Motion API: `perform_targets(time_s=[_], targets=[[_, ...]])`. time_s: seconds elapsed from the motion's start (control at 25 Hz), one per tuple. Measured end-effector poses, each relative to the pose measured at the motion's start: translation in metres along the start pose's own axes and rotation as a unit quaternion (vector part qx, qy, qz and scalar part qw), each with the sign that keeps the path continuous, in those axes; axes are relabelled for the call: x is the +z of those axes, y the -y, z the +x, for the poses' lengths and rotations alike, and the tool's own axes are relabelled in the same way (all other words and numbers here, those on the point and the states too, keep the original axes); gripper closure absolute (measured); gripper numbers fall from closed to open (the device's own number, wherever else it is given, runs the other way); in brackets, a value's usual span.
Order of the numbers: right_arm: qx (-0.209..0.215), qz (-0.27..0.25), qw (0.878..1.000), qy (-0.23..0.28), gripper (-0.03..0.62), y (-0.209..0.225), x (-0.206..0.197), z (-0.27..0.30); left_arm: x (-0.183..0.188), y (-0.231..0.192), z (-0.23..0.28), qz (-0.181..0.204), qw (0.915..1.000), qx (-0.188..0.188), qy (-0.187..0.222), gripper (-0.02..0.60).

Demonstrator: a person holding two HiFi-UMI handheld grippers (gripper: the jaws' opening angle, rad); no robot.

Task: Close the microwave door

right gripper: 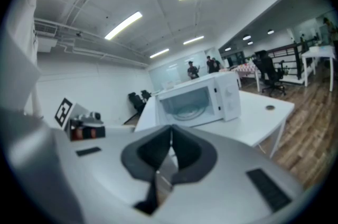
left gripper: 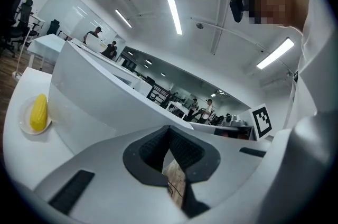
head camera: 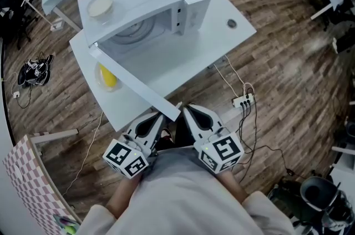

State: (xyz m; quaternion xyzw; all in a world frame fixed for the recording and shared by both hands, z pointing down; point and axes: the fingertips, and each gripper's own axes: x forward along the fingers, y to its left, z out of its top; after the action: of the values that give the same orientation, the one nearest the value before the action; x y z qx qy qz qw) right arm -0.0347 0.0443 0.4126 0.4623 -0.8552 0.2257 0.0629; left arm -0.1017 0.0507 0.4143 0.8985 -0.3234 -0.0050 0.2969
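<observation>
A white microwave (head camera: 150,6) stands on a white table (head camera: 222,34) with its cavity facing me. Its door (head camera: 133,81) is swung wide open, and the free edge reaches out past the table's near edge toward my body. In the left gripper view the door (left gripper: 100,96) fills the middle as a big white panel. The right gripper view looks straight at the open microwave (right gripper: 198,99). My left gripper (head camera: 160,117) and right gripper (head camera: 185,110) are held close to my body, just below the door's tip. Both are shut and hold nothing.
A corn cob on a small plate (head camera: 108,77) lies on the table behind the open door, also visible as the corn cob (left gripper: 38,112). A round dish (head camera: 101,5) rests on the microwave's top. A power strip (head camera: 244,100) with cables lies on the wooden floor at the right.
</observation>
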Motion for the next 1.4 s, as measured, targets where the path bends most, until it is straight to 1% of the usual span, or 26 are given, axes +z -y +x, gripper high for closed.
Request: perform_targets(time_s=[0.4, 0.6, 0.92, 1.08, 1.4], targets=[[-0.006, 0.004, 1.0, 0.0, 0.571, 0.019, 0.005, 0.003, 0.004, 0.0, 0.02, 0.0, 0.9999, -0.007, -0.008, 0.563], [-0.004, 0.006, 1.0, -0.002, 0.571, 0.028, 0.007, 0.007, 0.006, -0.003, 0.032, -0.01, 0.9999, -0.009, -0.005, 0.563], [-0.005, 0.008, 1.0, 0.002, 0.571, 0.044, 0.015, 0.013, 0.012, -0.006, 0.046, -0.01, 0.9999, -0.003, -0.008, 0.563], [0.0, 0.01, 1.0, -0.004, 0.571, 0.053, 0.017, 0.016, 0.014, -0.009, 0.054, -0.007, 0.9999, -0.003, -0.013, 0.563], [0.011, 0.011, 1.0, -0.005, 0.571, 0.068, 0.025, 0.027, 0.019, -0.014, 0.071, -0.016, 0.9998, 0.005, -0.01, 0.563]])
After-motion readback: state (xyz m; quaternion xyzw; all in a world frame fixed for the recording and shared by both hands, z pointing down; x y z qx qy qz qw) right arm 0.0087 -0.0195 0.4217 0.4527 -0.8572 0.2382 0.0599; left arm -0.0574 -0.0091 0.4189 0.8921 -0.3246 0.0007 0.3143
